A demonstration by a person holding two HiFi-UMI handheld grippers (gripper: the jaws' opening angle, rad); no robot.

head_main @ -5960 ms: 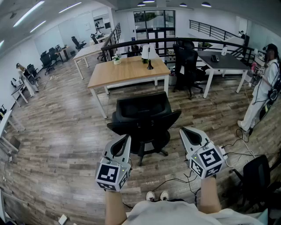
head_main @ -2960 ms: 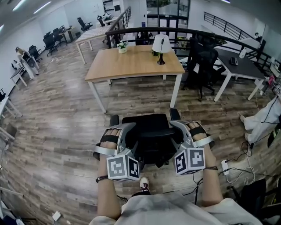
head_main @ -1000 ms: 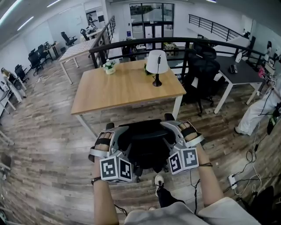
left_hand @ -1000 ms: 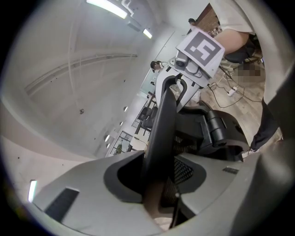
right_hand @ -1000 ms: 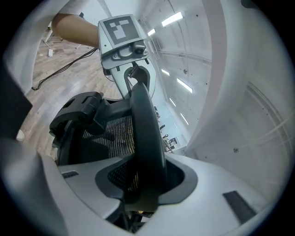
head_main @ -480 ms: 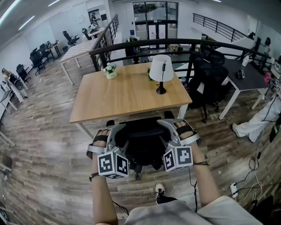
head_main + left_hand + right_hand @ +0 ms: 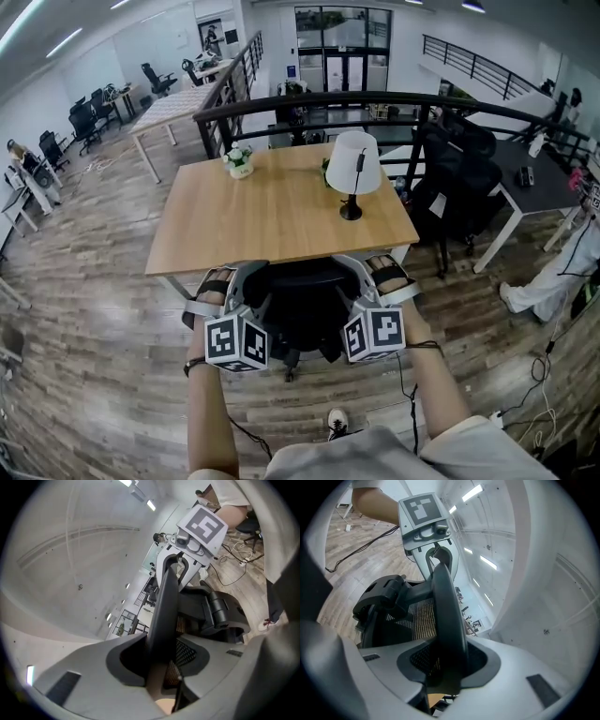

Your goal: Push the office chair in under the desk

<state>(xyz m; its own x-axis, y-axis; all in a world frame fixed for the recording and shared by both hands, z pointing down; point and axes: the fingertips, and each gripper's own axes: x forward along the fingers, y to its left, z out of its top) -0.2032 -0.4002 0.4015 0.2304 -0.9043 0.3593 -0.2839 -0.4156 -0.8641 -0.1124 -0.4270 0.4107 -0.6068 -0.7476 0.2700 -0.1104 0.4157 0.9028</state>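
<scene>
Office chair [image 7: 302, 305] at lower centre, seat largely hidden beneath wooden desk [image 7: 272, 211], left gripper [image 7: 247, 277] and right gripper [image 7: 356, 272] each clamped on a backrest side edge, wheels mostly obscured, lamp [image 7: 353, 169] on desktop.

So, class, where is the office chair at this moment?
In the head view the office chair sits low and centre, at the wooden desk's near edge, its backrest sides clamped by the left gripper and right gripper.
</scene>
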